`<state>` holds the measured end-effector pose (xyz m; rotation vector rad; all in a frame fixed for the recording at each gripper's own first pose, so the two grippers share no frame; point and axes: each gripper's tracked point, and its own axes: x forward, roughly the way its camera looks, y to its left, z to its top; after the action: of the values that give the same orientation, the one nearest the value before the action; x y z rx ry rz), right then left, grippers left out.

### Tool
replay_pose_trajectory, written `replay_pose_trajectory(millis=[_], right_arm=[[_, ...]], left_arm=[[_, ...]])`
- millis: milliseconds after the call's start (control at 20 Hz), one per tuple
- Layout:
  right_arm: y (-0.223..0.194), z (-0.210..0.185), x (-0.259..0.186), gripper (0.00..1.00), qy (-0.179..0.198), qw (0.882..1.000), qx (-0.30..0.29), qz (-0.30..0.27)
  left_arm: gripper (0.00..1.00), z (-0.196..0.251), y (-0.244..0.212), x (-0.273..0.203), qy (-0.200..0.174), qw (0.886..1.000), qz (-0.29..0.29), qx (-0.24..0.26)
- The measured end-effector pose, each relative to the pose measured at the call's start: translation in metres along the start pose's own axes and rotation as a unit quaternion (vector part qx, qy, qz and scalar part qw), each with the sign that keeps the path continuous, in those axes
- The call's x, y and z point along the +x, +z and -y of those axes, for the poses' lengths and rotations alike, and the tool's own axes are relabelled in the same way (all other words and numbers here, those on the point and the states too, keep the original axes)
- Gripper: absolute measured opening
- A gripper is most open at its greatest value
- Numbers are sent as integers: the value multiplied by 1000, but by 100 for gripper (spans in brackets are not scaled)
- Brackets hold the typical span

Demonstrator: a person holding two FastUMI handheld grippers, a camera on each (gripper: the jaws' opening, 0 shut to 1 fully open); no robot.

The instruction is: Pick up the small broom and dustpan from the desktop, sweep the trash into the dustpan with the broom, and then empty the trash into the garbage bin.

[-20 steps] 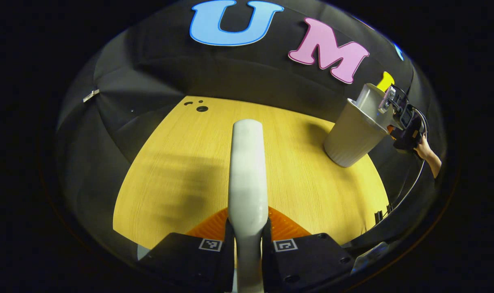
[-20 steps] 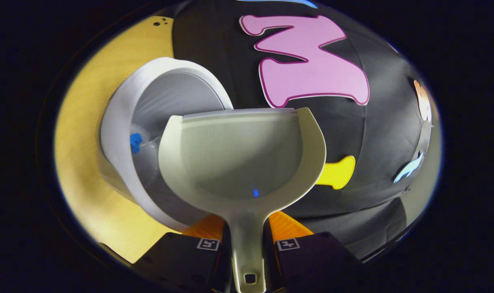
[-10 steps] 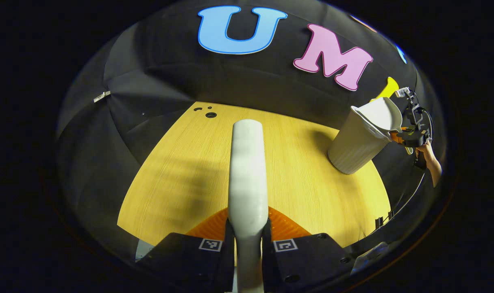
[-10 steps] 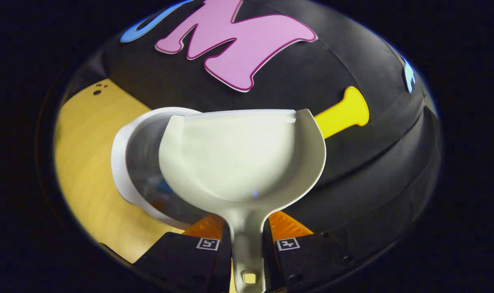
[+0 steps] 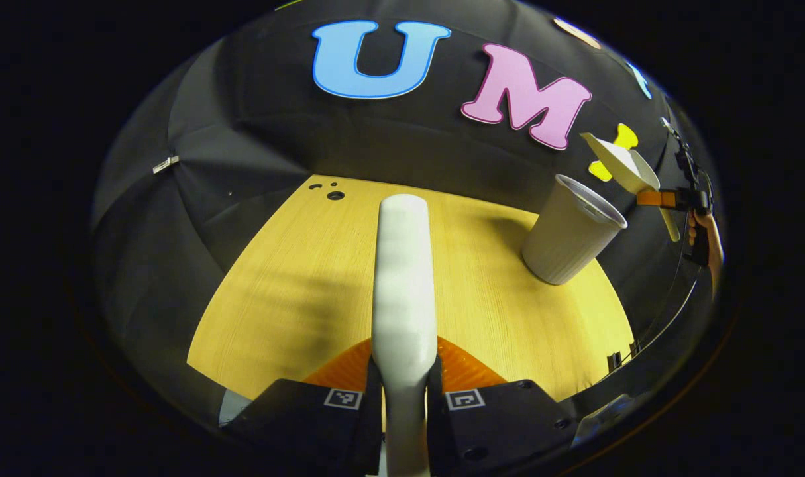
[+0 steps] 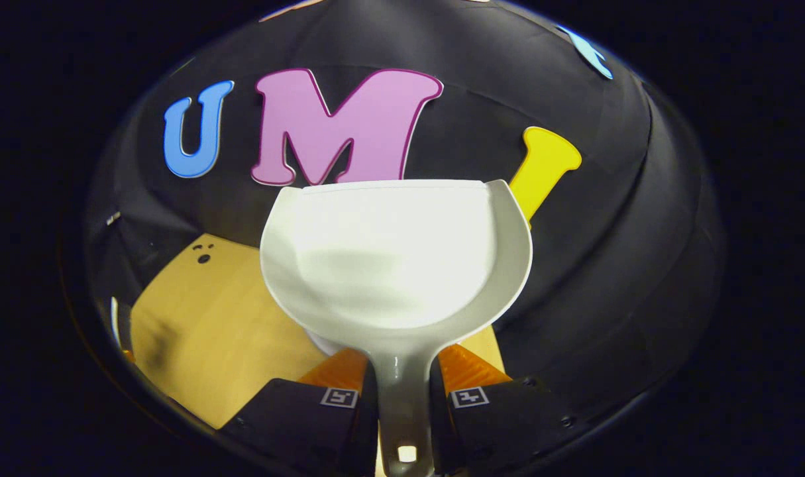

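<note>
**Holding broom and dustpan aloft beside the garbage bin**

Gripping the broom (image 5: 402, 278) by its white handle, left gripper (image 5: 402, 381) closed, both fingers (image 5: 349, 371) pressed against the handle's sides. Held above the near edge of the wooden desktop (image 5: 296, 291), camera looking across the surface toward the booth's far wall. Handle's long axis aligned with the fingers, running straight forward and away; rounded end pointed toward the far edge of the desktop. Bristle end not visible.

Clamped likewise: right gripper (image 6: 402, 387) closed on the dustpan (image 6: 395, 258) handle, both fingers (image 6: 468, 374) bearing on it. Dustpan's long axis set along the fingers, pan spreading forward, straight front lip farthest from the gripper and facing the wall. Hollow of the pan turned up toward the camera; interior clean and white, no trash seen inside.

Seen from the left gripper view at far right: dustpan (image 5: 624, 169) raised in the air, above and just to the right of the garbage bin (image 5: 571, 228), apart from its rim, lip angled upward and to the left. Right gripper (image 5: 654, 199) behind it, held by a hand (image 5: 703, 235) from below.

Garbage bin stood upright on the far right part of the desktop, open mouth up. Contents not discernible.
</note>
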<state>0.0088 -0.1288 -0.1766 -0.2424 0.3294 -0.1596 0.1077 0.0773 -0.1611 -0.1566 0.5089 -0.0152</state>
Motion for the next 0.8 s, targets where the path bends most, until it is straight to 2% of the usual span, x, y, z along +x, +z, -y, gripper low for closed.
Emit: replay_pose_trajectory(millis=[150,200,250,450,500,600,700,800], right_arm=[[-8,-37,-8,38,62,997,42,-7],[-12,-47,-8,36,81,995,51,-12],[-13,-63,-7,38,101,993,56,-16],[-29,-101,-6,36,171,983,57,-43],[-33,-101,-2,36,181,980,56,-55],[-47,-96,10,33,195,976,53,-83],[-73,-94,13,36,201,972,46,-115],[-105,-83,22,36,205,967,32,-150]], left_arm=[[33,7,-1,5,-10,1000,1,-4],[31,9,-2,8,-13,1000,1,-4],[31,10,-3,12,-14,1000,0,-3],[31,2,-7,28,-9,1000,-11,11],[29,0,-7,32,-9,1000,-14,11],[33,-8,-8,42,-8,1000,-19,11],[29,-16,-12,50,-5,1000,-27,13],[30,-22,-18,64,-1,999,-42,12]])
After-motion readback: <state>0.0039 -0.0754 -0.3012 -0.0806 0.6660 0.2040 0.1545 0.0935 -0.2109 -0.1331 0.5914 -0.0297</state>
